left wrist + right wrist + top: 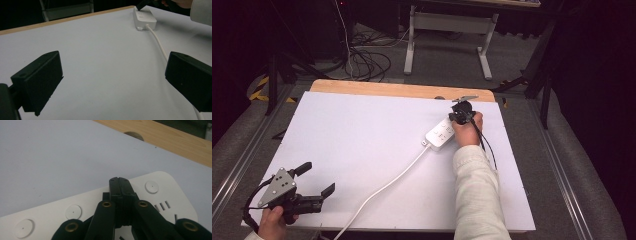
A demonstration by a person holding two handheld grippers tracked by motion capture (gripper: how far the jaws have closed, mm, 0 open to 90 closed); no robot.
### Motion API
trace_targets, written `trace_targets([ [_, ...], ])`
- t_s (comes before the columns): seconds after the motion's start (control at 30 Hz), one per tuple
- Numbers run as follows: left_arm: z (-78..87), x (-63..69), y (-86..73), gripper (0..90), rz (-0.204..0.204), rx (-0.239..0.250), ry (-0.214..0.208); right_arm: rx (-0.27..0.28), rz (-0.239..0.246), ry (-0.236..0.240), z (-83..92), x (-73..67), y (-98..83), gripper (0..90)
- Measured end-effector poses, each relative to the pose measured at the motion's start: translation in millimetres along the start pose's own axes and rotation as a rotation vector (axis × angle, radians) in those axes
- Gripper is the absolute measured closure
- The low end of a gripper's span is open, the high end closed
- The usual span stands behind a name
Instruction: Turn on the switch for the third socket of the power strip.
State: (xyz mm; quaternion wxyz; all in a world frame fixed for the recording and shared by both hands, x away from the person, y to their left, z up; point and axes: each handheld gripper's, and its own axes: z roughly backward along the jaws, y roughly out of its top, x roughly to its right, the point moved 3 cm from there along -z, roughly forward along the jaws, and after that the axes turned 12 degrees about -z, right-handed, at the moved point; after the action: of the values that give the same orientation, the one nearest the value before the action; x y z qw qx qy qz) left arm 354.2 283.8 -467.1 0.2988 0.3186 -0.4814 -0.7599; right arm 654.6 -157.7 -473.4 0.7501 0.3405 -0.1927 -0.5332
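Your desk (pixel 362 140) has a pale, matte white top, with a strip of light wood (pixel 387 89) showing along its far edge. In that wood, near the far right corner, there is a round dark cut-out (pixel 439 98). Past the desk, on the grey carpet (pixel 437 60), a tangle of dark cables (pixel 367 62) lies next to a white-legged table frame (pixel 449 22). To your far left you have yellow-and-black hazard tape (pixel 259 87) on the floor. A metal rail (pixel 569 185) runs down the right side of the desk.
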Motion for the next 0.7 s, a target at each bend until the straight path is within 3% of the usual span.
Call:
trace_targets([
  [0.7, 0.6, 0.5, 0.6, 1.7, -0.003, 0.004, 0.001, 0.004, -0.003, -0.016, -1.6, -1.6, -1.7, 90.0],
])
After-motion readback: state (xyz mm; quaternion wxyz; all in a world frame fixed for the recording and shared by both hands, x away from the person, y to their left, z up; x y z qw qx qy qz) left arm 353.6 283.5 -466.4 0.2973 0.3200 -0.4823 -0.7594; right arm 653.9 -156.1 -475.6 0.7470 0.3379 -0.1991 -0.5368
